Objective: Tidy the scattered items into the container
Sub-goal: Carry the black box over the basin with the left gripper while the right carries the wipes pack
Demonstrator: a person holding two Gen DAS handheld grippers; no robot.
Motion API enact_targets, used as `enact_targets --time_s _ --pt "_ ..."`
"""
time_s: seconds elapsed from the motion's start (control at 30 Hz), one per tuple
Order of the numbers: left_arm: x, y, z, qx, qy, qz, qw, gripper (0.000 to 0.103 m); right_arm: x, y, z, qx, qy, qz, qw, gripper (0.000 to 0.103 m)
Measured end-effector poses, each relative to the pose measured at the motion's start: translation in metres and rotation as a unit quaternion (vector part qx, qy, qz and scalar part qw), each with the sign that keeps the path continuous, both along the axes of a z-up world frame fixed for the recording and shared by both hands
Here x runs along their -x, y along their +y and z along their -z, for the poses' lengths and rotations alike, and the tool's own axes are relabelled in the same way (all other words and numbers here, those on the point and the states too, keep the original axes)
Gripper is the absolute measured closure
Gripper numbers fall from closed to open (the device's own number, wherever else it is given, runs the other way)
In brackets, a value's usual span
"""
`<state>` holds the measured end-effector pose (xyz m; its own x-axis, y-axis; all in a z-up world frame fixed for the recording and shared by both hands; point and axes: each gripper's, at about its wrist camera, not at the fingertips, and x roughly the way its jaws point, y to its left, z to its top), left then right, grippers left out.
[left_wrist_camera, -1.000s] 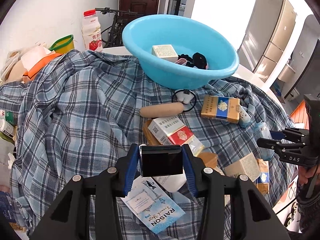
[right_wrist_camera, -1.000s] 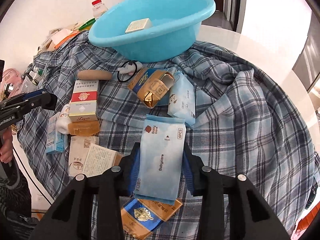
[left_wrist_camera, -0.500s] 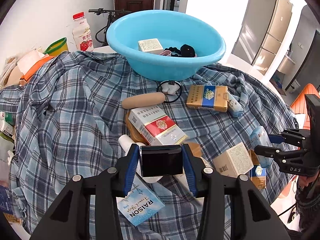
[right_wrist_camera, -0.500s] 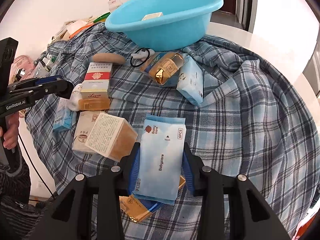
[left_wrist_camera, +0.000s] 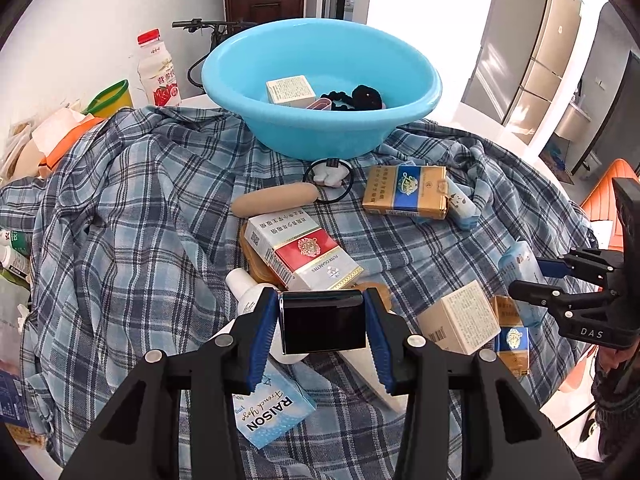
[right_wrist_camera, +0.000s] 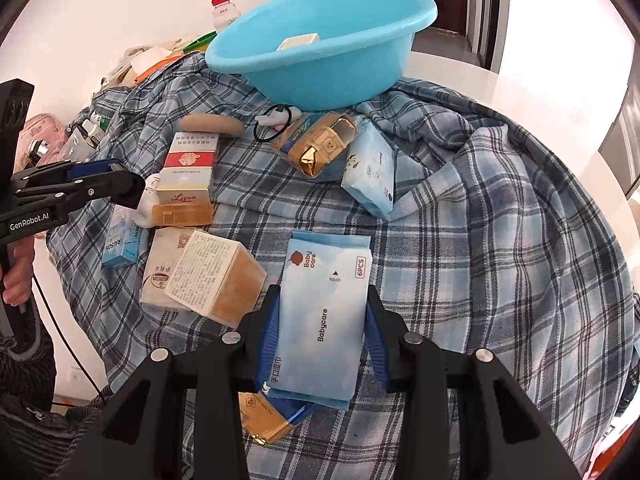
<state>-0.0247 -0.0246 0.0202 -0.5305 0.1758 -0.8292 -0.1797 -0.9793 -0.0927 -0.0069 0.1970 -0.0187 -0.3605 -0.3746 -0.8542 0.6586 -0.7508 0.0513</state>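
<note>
The blue basin (left_wrist_camera: 320,120) stands at the far side of a plaid cloth (left_wrist_camera: 132,220) and holds a small box and black items; it also shows in the right wrist view (right_wrist_camera: 320,60). My left gripper (left_wrist_camera: 322,322) is shut on a small black box (left_wrist_camera: 322,322), held above the scattered packs. My right gripper (right_wrist_camera: 320,320) is shut on a light blue Babycare wipes pack (right_wrist_camera: 324,312), above the cloth. Loose on the cloth lie a red-and-white cigarette pack (left_wrist_camera: 300,252), a gold-and-blue pack (left_wrist_camera: 404,192), a tan oblong piece (left_wrist_camera: 276,200) and a hair tie (left_wrist_camera: 328,174).
A cream carton (right_wrist_camera: 216,276), a Raison pack (left_wrist_camera: 272,412), a second wipes pack (right_wrist_camera: 372,172) and an open gold pack (right_wrist_camera: 320,148) lie on the cloth. A drink bottle (left_wrist_camera: 156,72) and clutter stand at the back left. White tabletop (right_wrist_camera: 520,92) shows at right.
Both grippers have risen and pulled back while keeping their loads. The basin now sits farther ahead in both views, and more of the cream carton shows.
</note>
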Motion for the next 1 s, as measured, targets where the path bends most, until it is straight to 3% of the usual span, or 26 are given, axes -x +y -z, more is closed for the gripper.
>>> enact_targets --time_s 0.3,0.47,1.0 --pt "0.007 0.005 -0.013 0.005 0.012 0.014 0.9998 0.057 0.004 -0.010 -0.027 0.005 0.032 -0.013 0.999 0.065" --pt "0.017 0.001 -0.030 -0.014 0.023 0.015 0.9995 0.057 0.010 -0.018 -0.047 0.010 0.056 -0.015 0.998 0.065" --pt "0.048 0.008 -0.104 -0.010 0.105 0.023 0.9942 0.057 0.016 -0.048 -0.131 0.043 0.150 -0.040 0.987 0.065"
